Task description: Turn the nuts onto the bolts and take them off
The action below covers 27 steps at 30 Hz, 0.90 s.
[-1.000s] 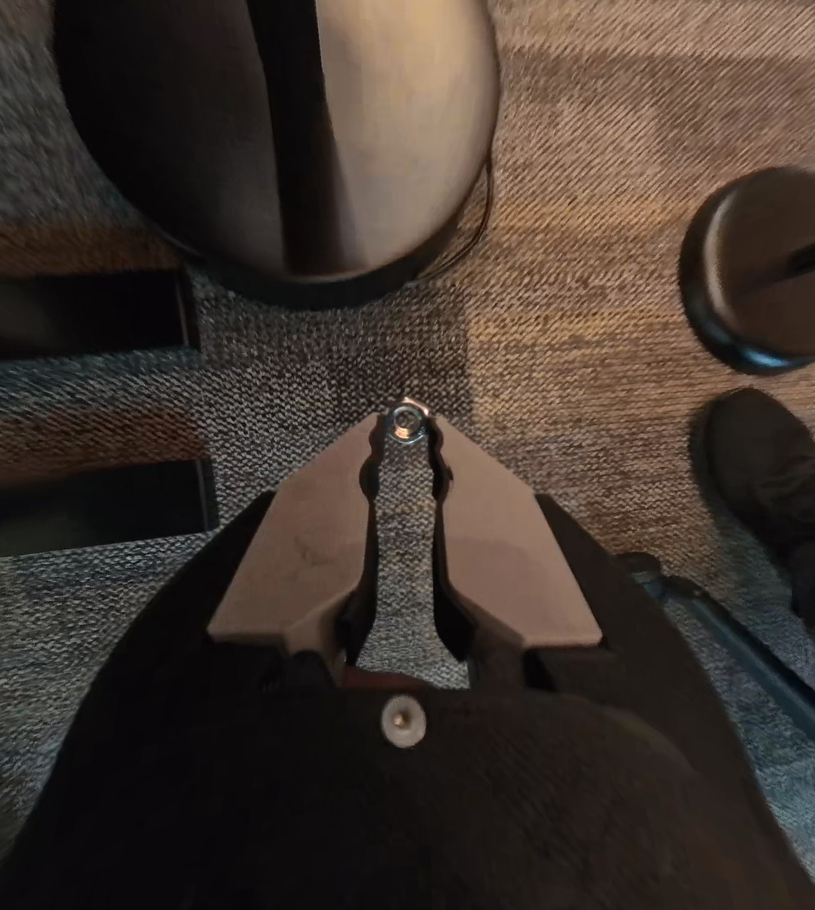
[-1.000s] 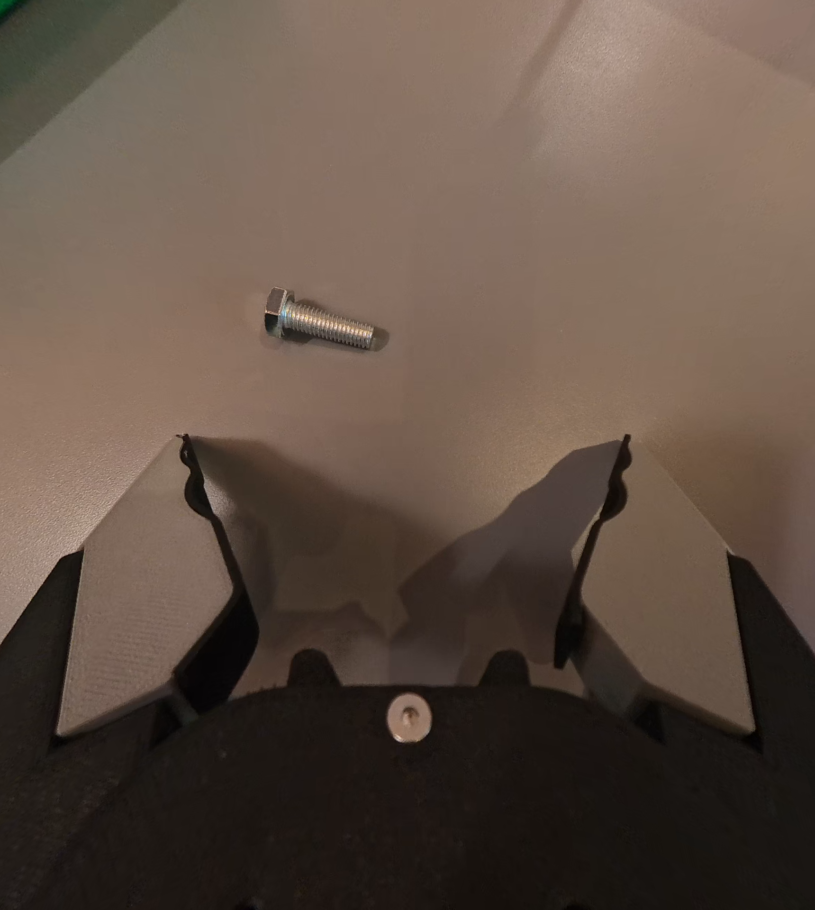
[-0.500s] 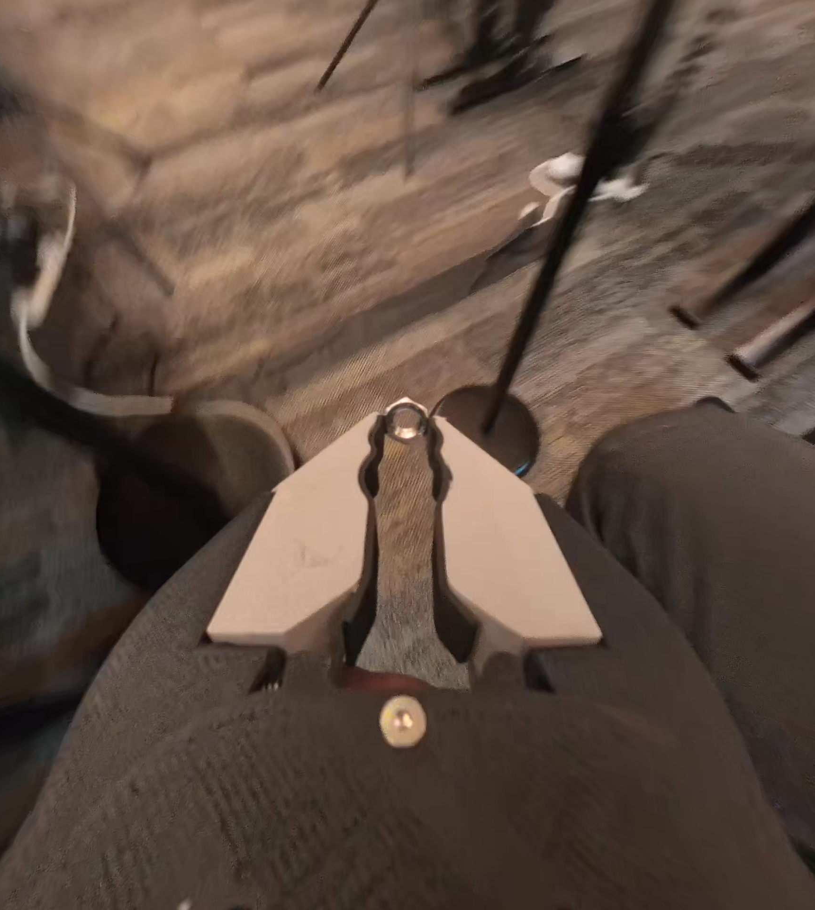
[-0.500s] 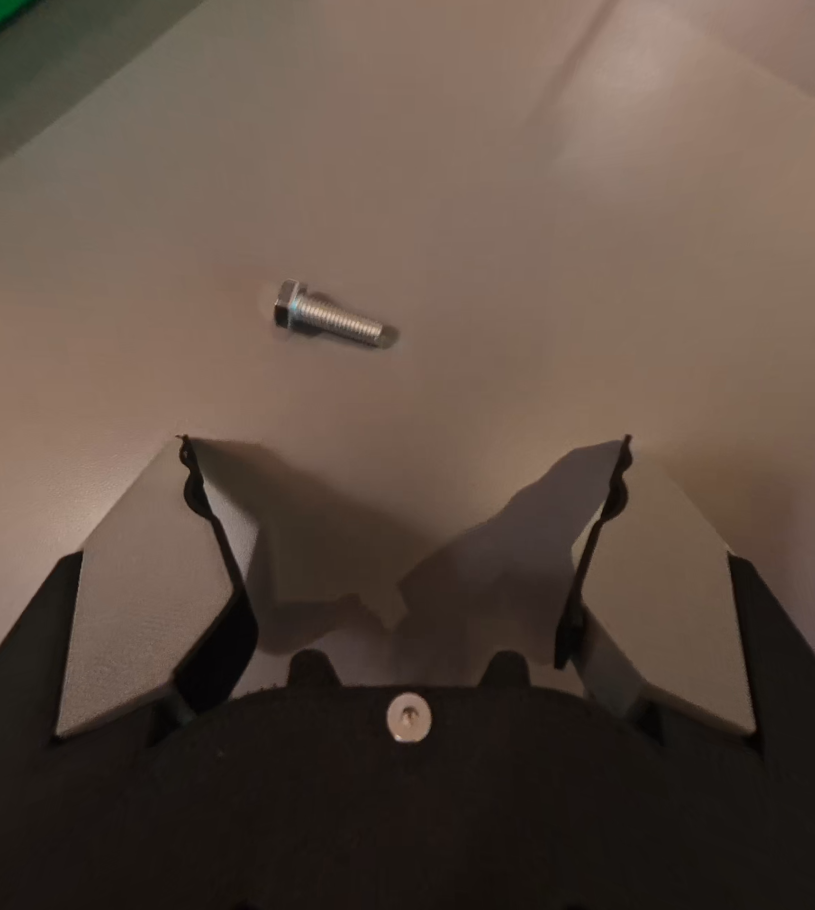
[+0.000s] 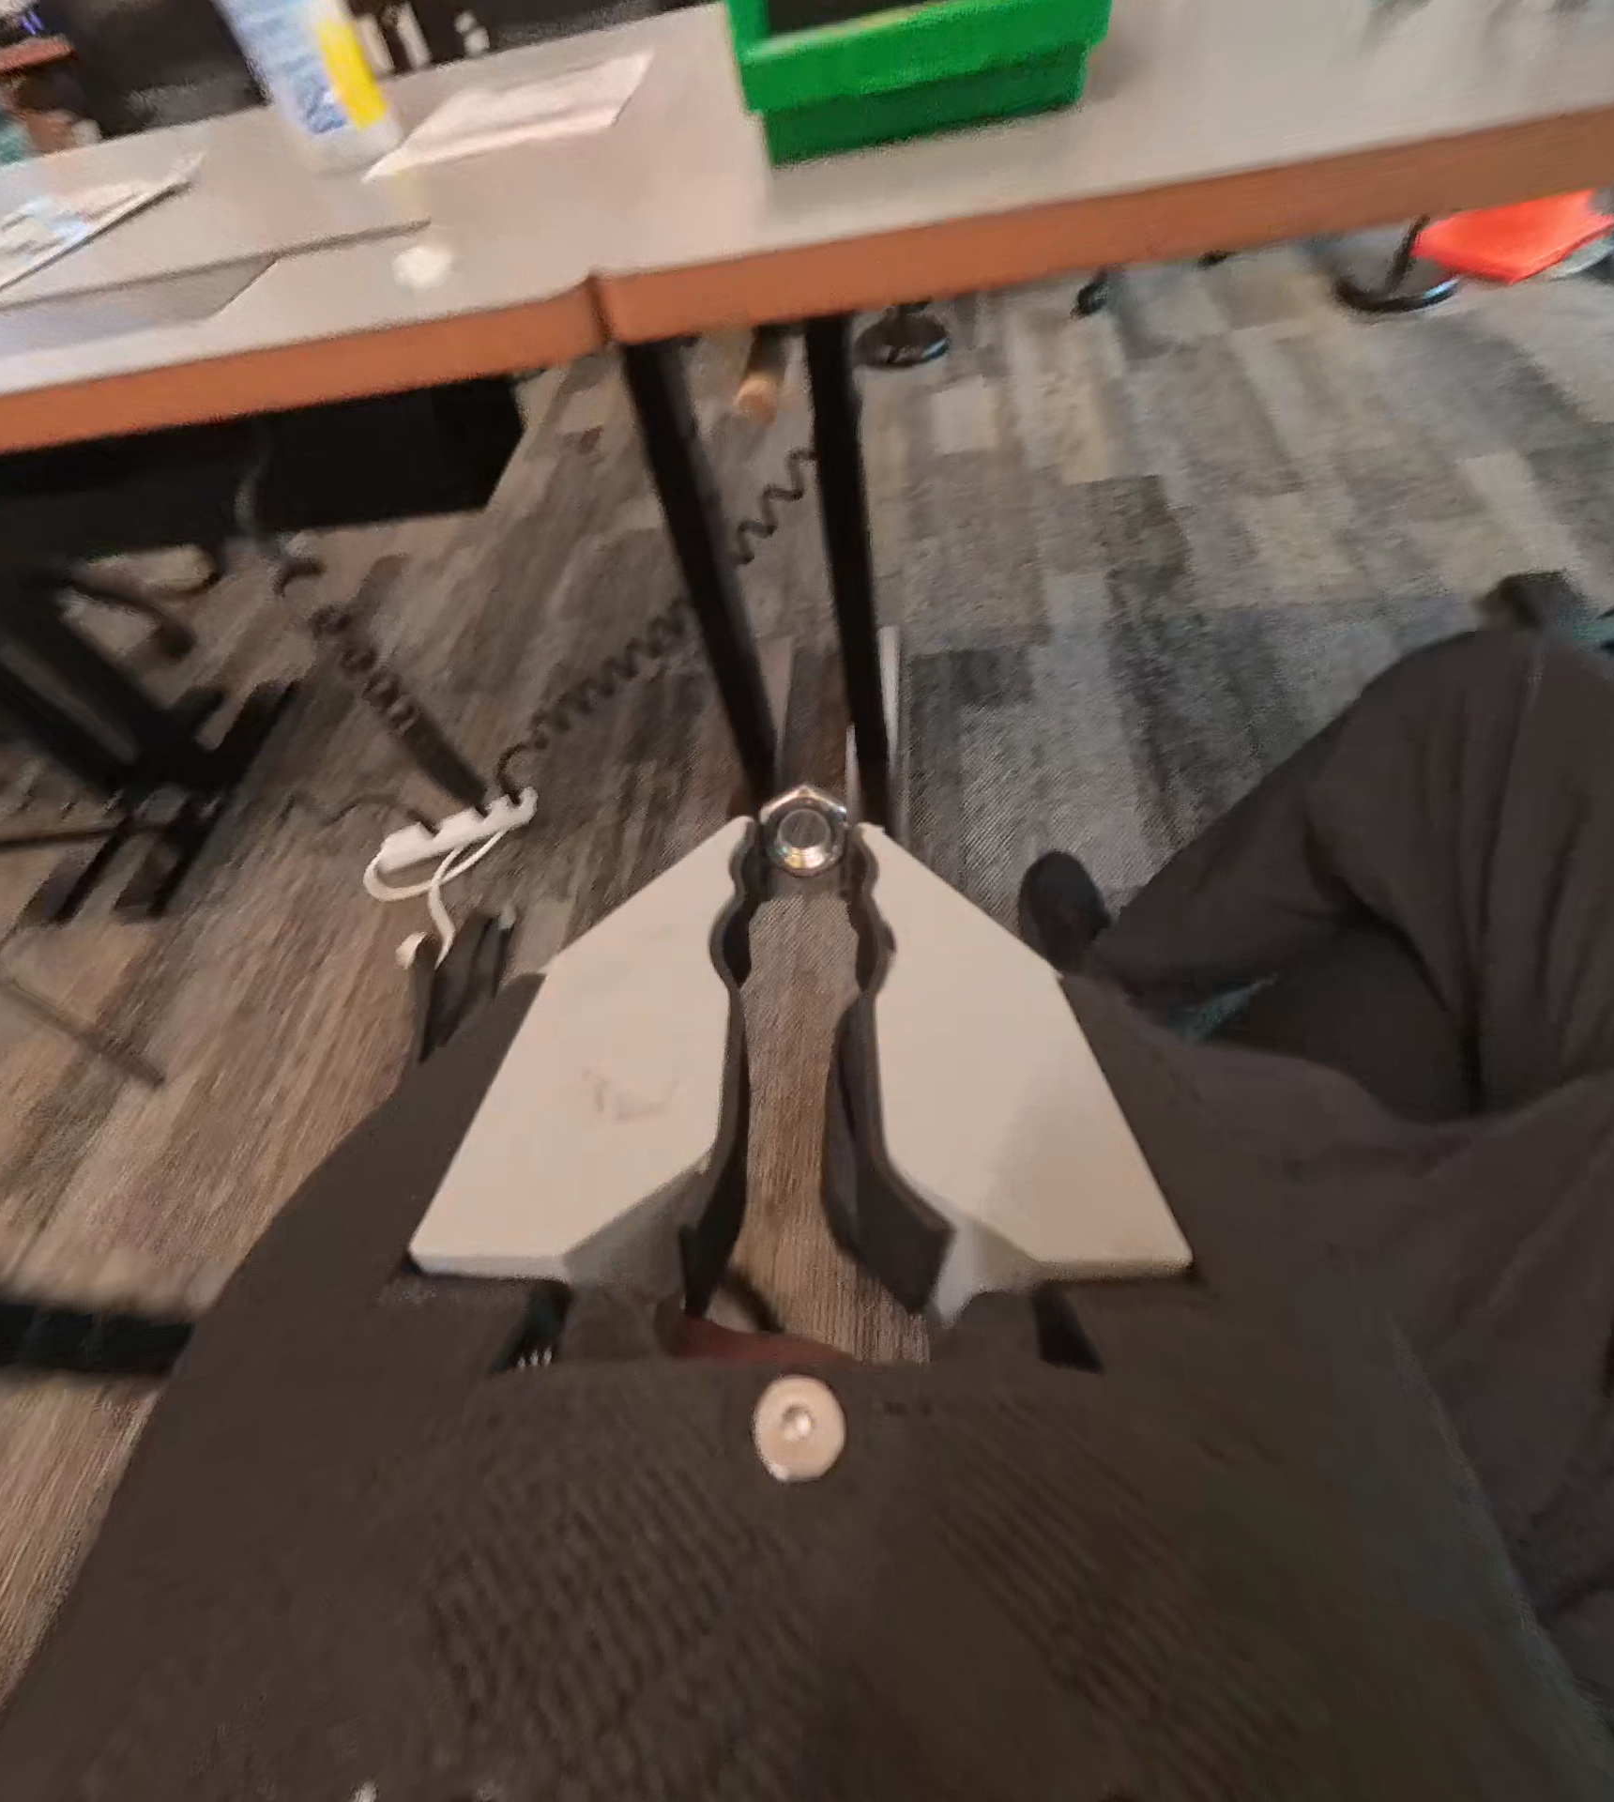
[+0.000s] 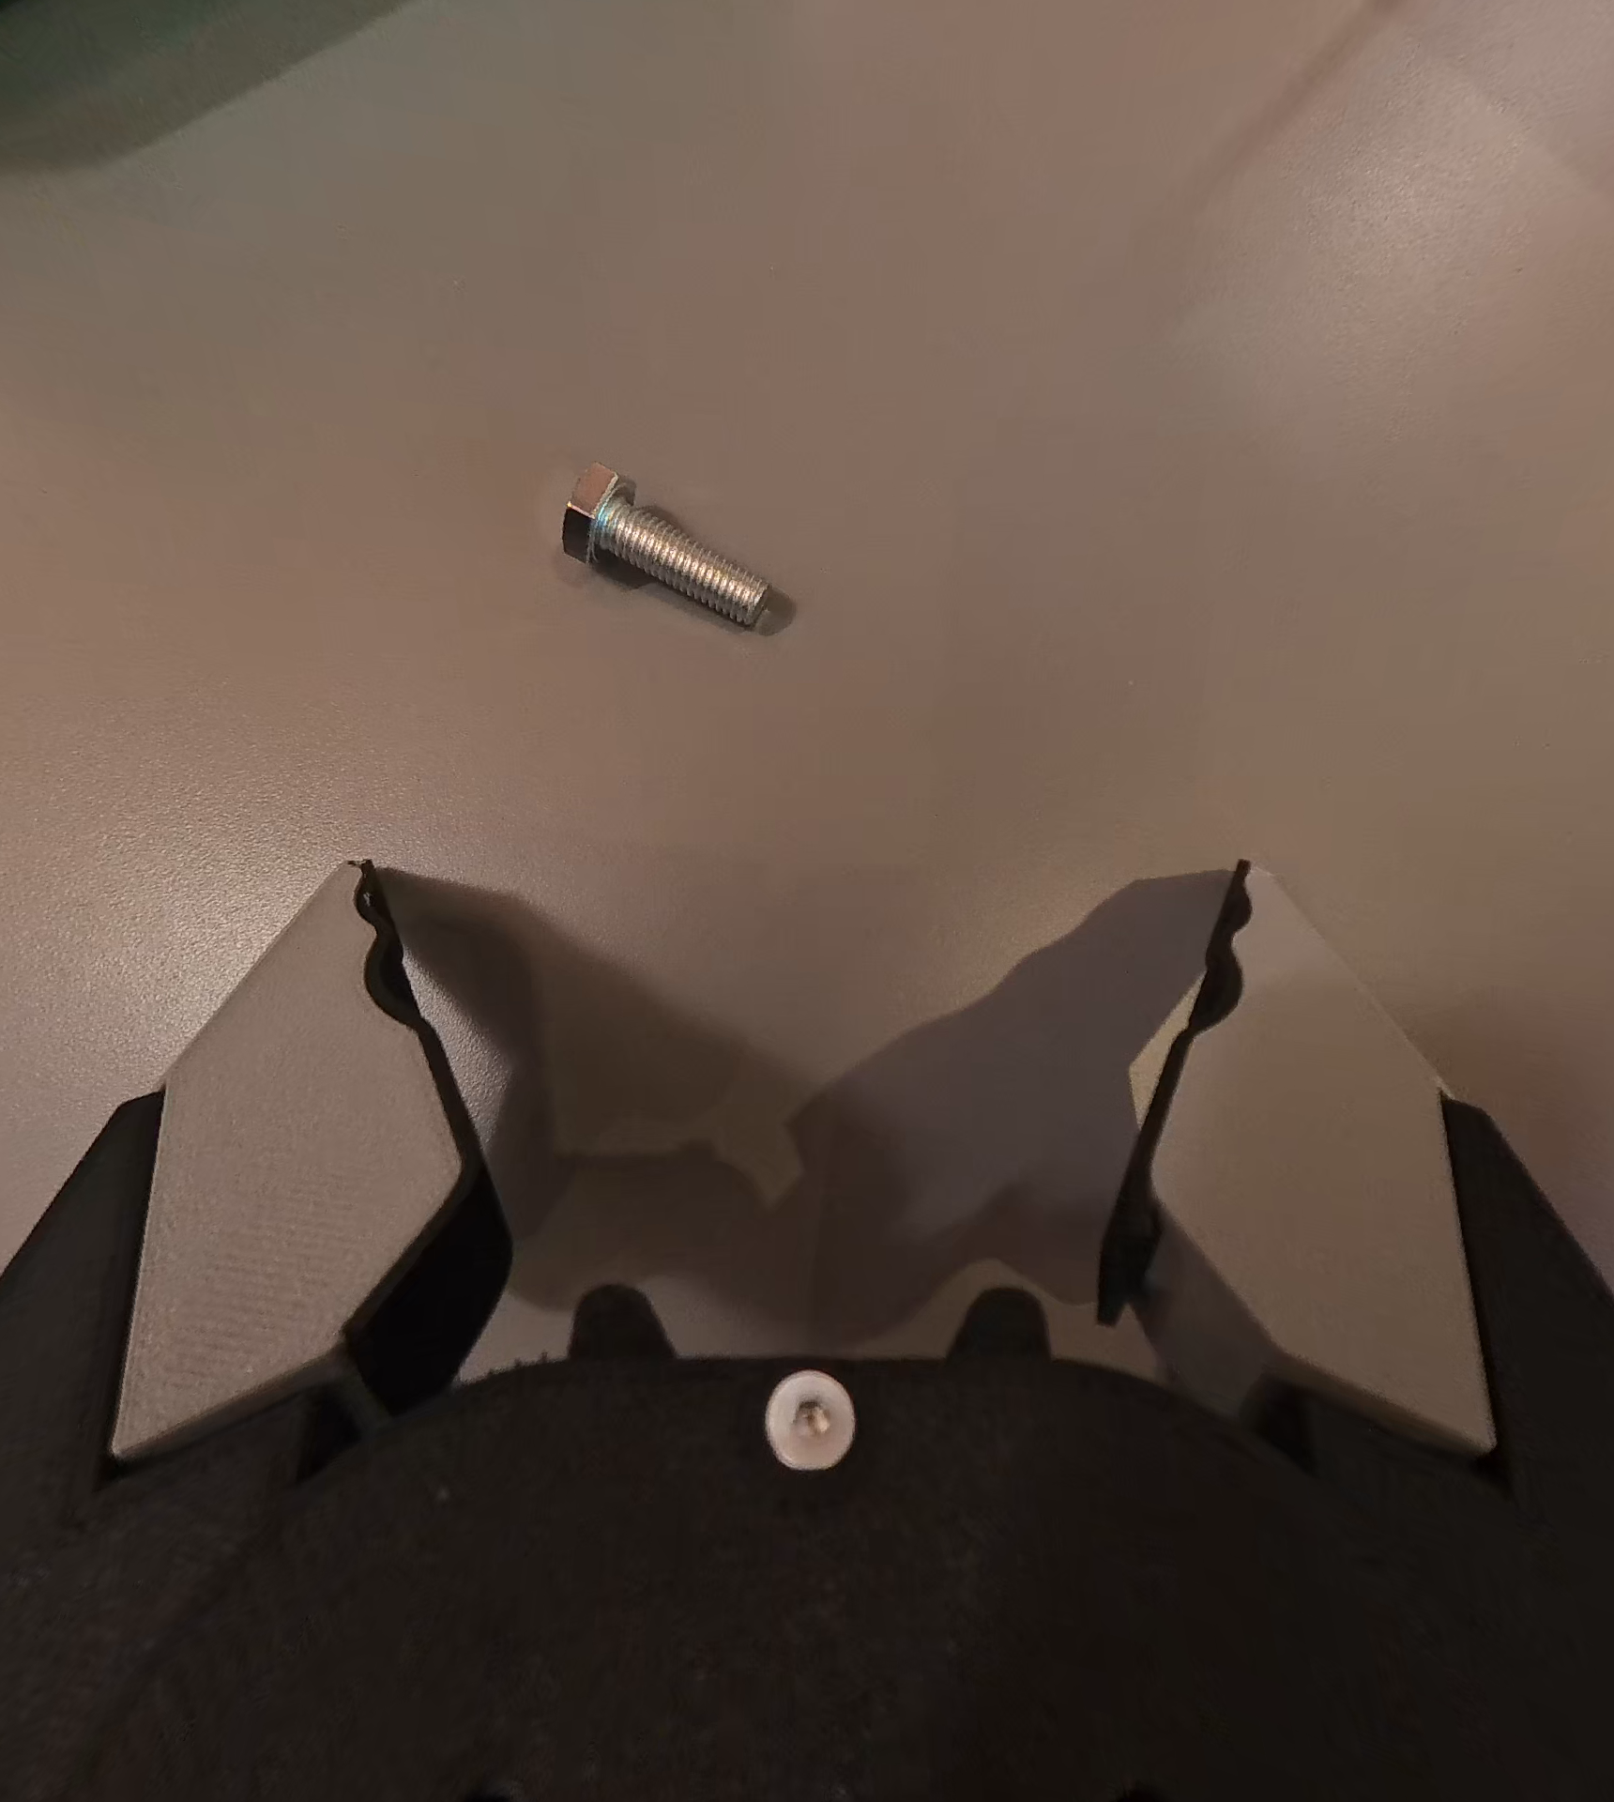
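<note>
Left gripper (image 5: 801, 850): the jaws are nearly closed and pinch a silver hex nut (image 5: 801, 841) at the very tips. The nut is held with its bore facing along the fingers, and the bore is not empty: something shiny fills it, though what it is cannot be told. Gripping by the flats at the tip leaves both faces of the nut free, which suits presenting it to a thread. This gripper is held low, below table height and away from the work surface, above the person's dark-trousered lap (image 5: 1369, 975). It points roughly level across the carpet (image 5: 1222, 488) toward the black legs (image 5: 696, 585) and the underside edge of the grey table (image 5: 784, 263). A green bin (image 5: 910, 78) stands on that table farther off. The view is smeared, so fine detail beyond the nut is uncertain.

Right gripper (image 6: 803, 878): the jaws are spread wide and hold nothing. The gripper is tilted down over the grey tabletop (image 6: 1174, 488), close enough that its fingers cast shadows just under them.

Ahead of the open fingers, and slightly to their left side, a silver hex bolt (image 6: 662, 551) lies flat on the tabletop, head to the left, threaded end pointing right and toward the gripper. It is apart from both fingers.

Judgement: the bolt is not yet picked up. The wide opening suits a descent over the shank.
</note>
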Each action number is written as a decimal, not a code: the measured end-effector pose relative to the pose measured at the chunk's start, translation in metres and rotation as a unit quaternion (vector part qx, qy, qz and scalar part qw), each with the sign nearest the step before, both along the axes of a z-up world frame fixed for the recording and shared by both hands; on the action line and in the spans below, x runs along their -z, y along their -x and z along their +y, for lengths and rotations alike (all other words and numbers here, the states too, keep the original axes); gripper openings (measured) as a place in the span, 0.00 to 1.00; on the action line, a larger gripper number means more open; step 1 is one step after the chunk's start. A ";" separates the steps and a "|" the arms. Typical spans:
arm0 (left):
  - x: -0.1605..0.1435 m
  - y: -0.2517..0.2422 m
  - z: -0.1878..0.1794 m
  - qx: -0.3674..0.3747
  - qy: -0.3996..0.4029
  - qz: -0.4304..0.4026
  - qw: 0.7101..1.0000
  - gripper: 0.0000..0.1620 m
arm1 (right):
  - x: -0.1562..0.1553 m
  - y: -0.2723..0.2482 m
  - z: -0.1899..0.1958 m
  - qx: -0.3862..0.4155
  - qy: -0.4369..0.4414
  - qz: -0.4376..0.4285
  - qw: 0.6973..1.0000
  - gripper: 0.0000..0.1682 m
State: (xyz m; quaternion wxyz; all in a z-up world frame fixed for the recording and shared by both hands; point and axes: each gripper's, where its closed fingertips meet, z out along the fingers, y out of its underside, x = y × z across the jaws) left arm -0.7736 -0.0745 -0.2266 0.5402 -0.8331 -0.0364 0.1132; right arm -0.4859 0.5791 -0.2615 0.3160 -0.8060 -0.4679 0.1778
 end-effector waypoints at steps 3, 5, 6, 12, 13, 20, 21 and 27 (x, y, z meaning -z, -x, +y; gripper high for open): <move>-0.019 -0.006 0.081 0.066 -0.036 -0.013 0.997 0.09 | 0.000 0.000 0.000 0.000 0.000 0.000 1.000 0.93; -0.026 -0.021 0.142 0.116 -0.060 -0.027 0.991 0.10 | 0.000 0.000 0.000 0.000 0.000 0.000 1.000 0.93; -0.028 -0.029 0.173 0.139 -0.068 -0.030 0.987 0.10 | 0.000 0.000 0.000 0.000 0.000 0.000 1.000 0.93; -0.037 -0.084 0.324 0.267 -0.098 -0.055 0.957 0.09 | 0.000 0.000 0.000 -0.001 0.000 0.000 1.000 0.93; -0.040 -0.095 0.343 0.289 -0.100 -0.067 0.950 0.10 | 0.000 0.000 0.000 -0.001 0.000 0.000 1.000 0.93; -0.089 -0.157 0.450 0.379 -0.071 -0.006 0.923 0.10 | 0.000 0.007 0.004 -0.045 0.000 0.000 0.999 0.93; -0.093 -0.167 0.464 0.390 -0.063 -0.005 0.919 0.10 | 0.000 0.009 0.009 -0.044 0.000 0.000 0.999 0.93; -0.090 -0.207 0.558 0.443 0.013 -0.022 0.896 0.09 | -0.001 0.021 0.035 0.002 -0.002 0.003 1.000 0.91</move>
